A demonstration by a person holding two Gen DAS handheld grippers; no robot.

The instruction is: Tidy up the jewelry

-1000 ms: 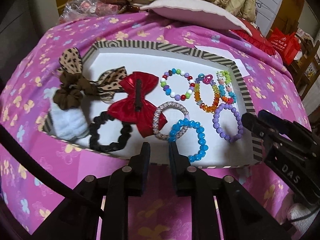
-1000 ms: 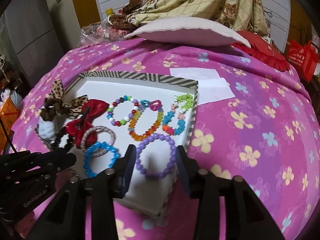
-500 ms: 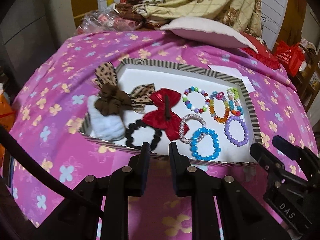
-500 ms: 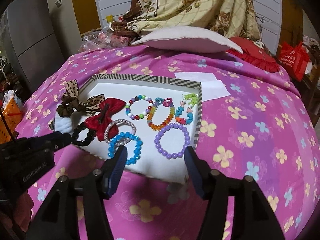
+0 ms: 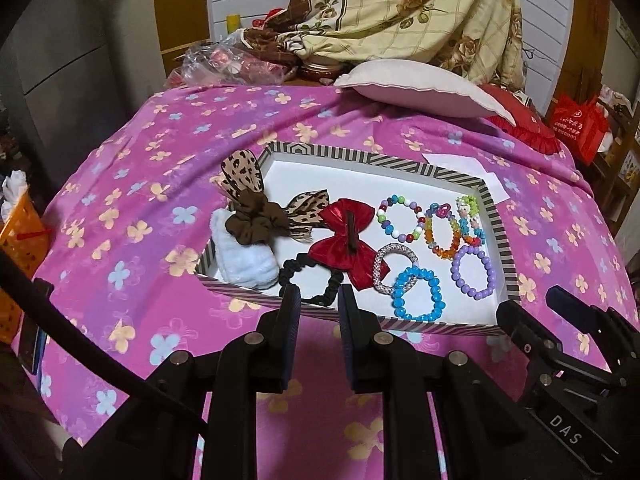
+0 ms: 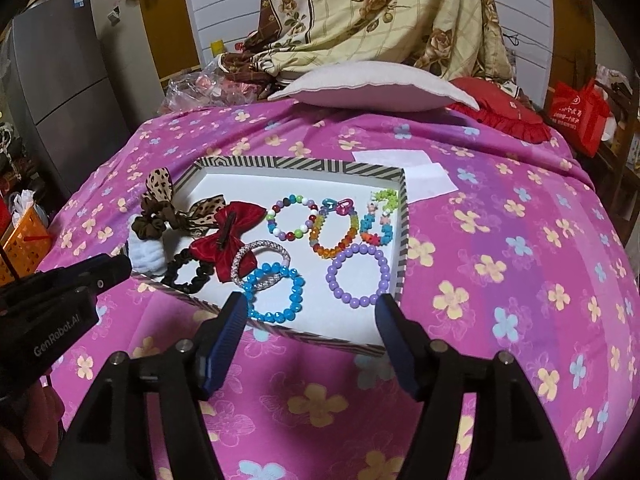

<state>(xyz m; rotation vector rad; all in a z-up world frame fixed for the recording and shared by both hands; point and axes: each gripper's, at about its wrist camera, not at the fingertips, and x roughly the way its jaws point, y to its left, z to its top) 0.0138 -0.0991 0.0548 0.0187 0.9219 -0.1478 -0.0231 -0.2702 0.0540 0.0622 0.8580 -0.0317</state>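
Both of my grippers hold nothing: the left gripper [image 5: 319,300] part-open, the right gripper [image 6: 310,310] opening. The striped tray [image 5: 502,232] of bracelets and hair ties lies on the bed just beyond them. My left fingers [image 5: 290,308] cover part of the black scrunchie [image 5: 320,280].

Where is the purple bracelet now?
In both views the purple bracelet lies inside the tray, by its right wall, right of the blue bracelet.

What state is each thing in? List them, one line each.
Box: open, lidless, lying flat on the bedspread.
Purple bracelet: flat in the box, free.
Blue bracelet: flat, overlapping the silver bracelet.
Red bow: lying in the box, its clip showing.
Black scrunchie: flat in the box.
Left gripper: partly open, empty.
Right gripper: jaws opening, empty.
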